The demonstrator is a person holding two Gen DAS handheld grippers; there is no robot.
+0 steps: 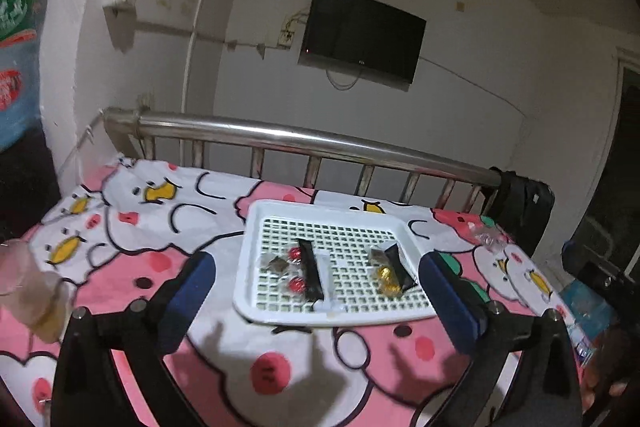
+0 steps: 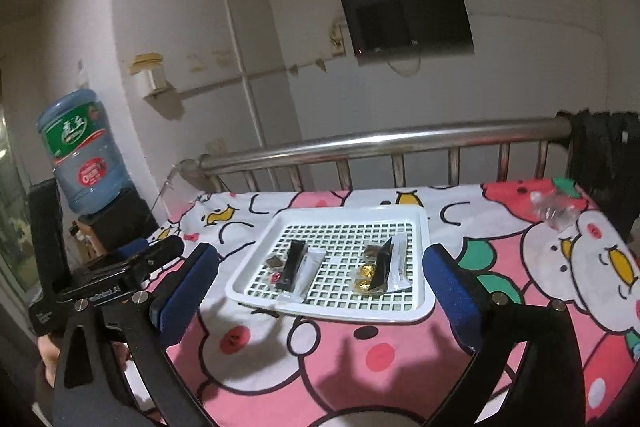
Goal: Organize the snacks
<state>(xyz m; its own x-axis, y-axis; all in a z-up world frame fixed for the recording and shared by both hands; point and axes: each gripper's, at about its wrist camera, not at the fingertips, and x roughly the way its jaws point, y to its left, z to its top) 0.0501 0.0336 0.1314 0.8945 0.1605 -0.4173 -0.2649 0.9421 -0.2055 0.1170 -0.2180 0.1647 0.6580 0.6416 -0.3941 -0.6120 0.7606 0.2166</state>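
Snacks [image 1: 308, 275] lie in two small clusters inside a white mesh tray [image 1: 280, 211] set on a bed covered by a pink cartoon sheet [image 1: 120, 227]. Seen from the left wrist view, one cluster sits toward nine o'clock in the tray: a long black sachet [image 1: 311, 273], two red wrapped sweets [image 1: 295, 254], a small brown packet and a pale stick. The other sits toward three o'clock: gold foil sweets [image 1: 388, 277] beside a second black sachet. A few clear wrappers [image 2: 556, 209] lie loose on the sheet at two o'clock, well apart from the tray.

Left claw [image 1: 316, 291] stands wide apart, holding nothing. Right claw [image 2: 324, 291] likewise stands apart and empty; both hang short of the tray's near edge.

Judgement: all items look very light. Foil and film wrappers would be slick and crushable; round sweets may roll. Sachets are best pinched across their narrow width, mid-length. The mesh floor may snag the pads. The tray itself looks stiff and could be taken by its rim.
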